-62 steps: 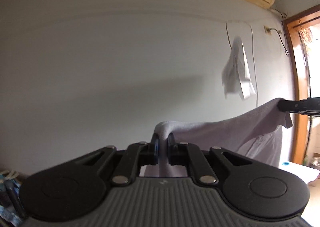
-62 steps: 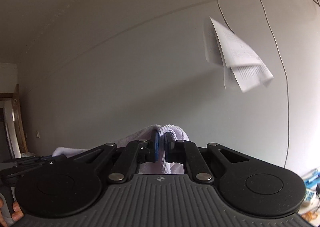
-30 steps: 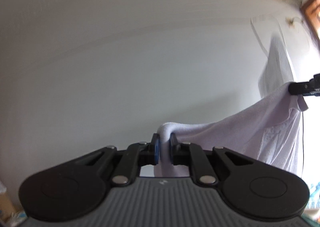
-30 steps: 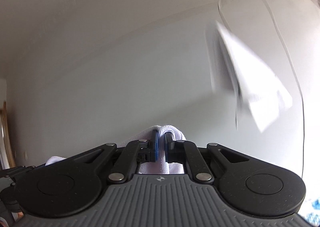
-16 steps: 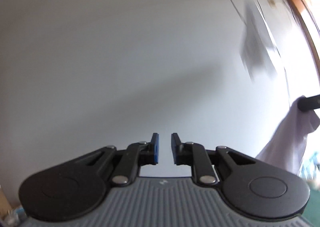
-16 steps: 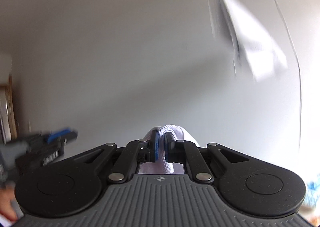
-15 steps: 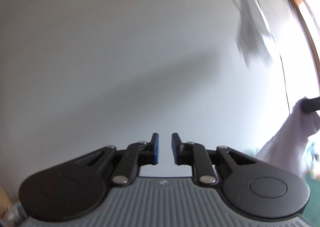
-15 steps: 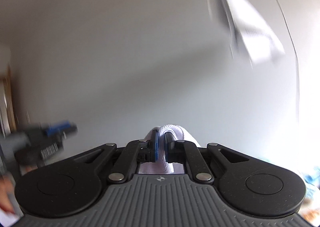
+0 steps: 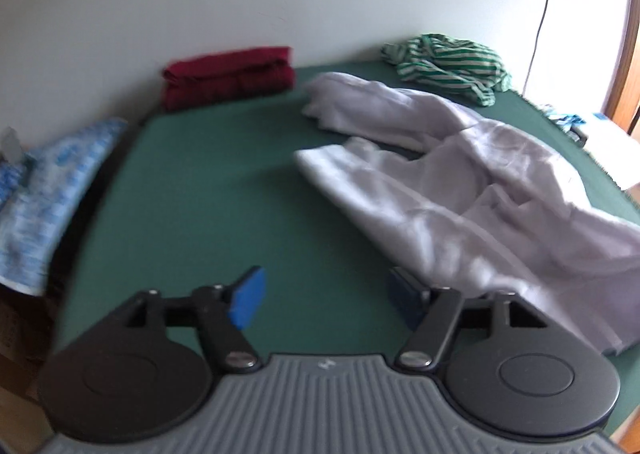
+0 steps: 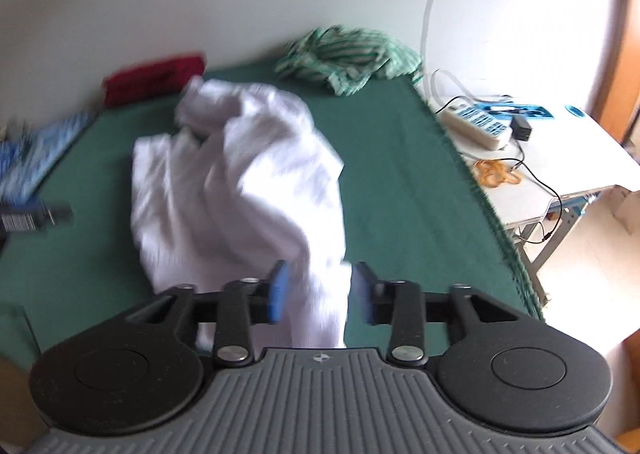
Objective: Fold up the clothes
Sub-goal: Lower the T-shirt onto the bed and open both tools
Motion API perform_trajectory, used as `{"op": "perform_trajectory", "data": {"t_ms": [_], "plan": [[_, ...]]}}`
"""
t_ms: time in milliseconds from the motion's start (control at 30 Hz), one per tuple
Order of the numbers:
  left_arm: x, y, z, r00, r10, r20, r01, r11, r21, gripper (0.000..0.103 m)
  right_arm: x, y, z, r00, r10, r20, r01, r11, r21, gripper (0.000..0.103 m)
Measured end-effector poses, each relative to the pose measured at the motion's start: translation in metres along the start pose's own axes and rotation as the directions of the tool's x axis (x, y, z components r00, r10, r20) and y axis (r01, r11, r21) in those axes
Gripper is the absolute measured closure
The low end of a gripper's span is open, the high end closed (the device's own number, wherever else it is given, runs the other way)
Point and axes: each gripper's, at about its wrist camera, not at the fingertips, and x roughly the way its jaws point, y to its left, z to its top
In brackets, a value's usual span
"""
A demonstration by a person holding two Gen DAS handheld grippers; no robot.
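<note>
Where the pale wall meets it, the broad table covered in dark green cloth (image 9: 208,190) fills most of the room before me, and sprawled across its right half lies the crumpled white cotton garment (image 9: 460,190), bunched in loose folds with one end trailing off the near edge. Behind that, near the wall, sits a rumpled green-and-white striped garment (image 9: 448,64), well apart from a neatly folded dark red cloth (image 9: 228,76) at the far left corner. Beside the table's left edge leans a blue-and-white patterned packet (image 9: 44,194). To the right stands a small white side table (image 10: 560,158) carrying a white power strip (image 10: 476,122) and tangled black cables. Nearest me, the left gripper (image 9: 324,296) hangs over bare green cloth with its blue pads spread wide and nothing between them, while the right gripper (image 10: 318,290) is parted too, the white fabric lying loose in the gap, unpinched.
</note>
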Motion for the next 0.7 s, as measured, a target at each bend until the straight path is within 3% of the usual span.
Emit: {"op": "perform_trajectory", "data": {"t_ms": [100,300,367,433,467,500,533,600,633,700], "plan": [[0.035,-0.014,0.013,1.0,-0.006,-0.007,0.006,0.999,-0.045,0.009,0.013,0.001,0.008,1.0,0.01,0.025,-0.01,1.0,0.008,0.055],[0.082,-0.022,0.032,0.996,-0.021,-0.09,0.009,0.991,-0.132,0.011,0.04,0.002,0.024,0.997,0.03,0.076,-0.031,0.999,0.024,0.053],[0.095,-0.021,0.036,0.99,-0.046,-0.131,0.025,0.987,-0.156,0.026,0.049,0.013,0.029,0.995,0.04,0.087,-0.04,0.999,-0.002,0.043],[0.104,-0.024,0.04,0.989,-0.048,-0.139,0.028,0.989,-0.143,0.032,0.057,0.031,0.031,0.994,0.034,0.104,-0.028,0.998,-0.056,0.041],[0.106,-0.027,0.041,0.99,-0.039,-0.134,0.022,0.992,-0.126,0.044,0.065,0.038,0.033,0.994,0.008,0.108,0.0,0.997,-0.078,0.042],[0.109,-0.03,0.043,0.991,-0.029,-0.129,0.015,0.994,-0.108,0.049,0.073,0.046,0.034,0.994,-0.017,0.112,0.029,0.995,-0.1,0.042],[0.111,-0.032,0.045,0.992,-0.019,-0.125,0.007,0.996,-0.094,0.058,0.082,0.052,0.036,0.993,-0.042,0.113,0.055,0.992,-0.115,0.048],[0.11,-0.025,0.047,0.992,0.005,-0.126,-0.017,0.996,-0.09,0.071,0.101,0.053,0.04,0.993,-0.081,0.085,0.09,0.991,-0.1,0.073],[0.109,-0.022,0.048,0.992,0.018,-0.127,-0.029,0.996,-0.087,0.094,0.108,0.048,0.043,0.995,-0.087,0.054,0.091,0.993,-0.069,0.1],[0.107,-0.013,0.049,0.991,0.039,-0.126,-0.051,0.995,-0.087,0.097,0.101,0.03,0.048,0.993,-0.097,0.068,0.096,0.995,0.013,0.1]]}}
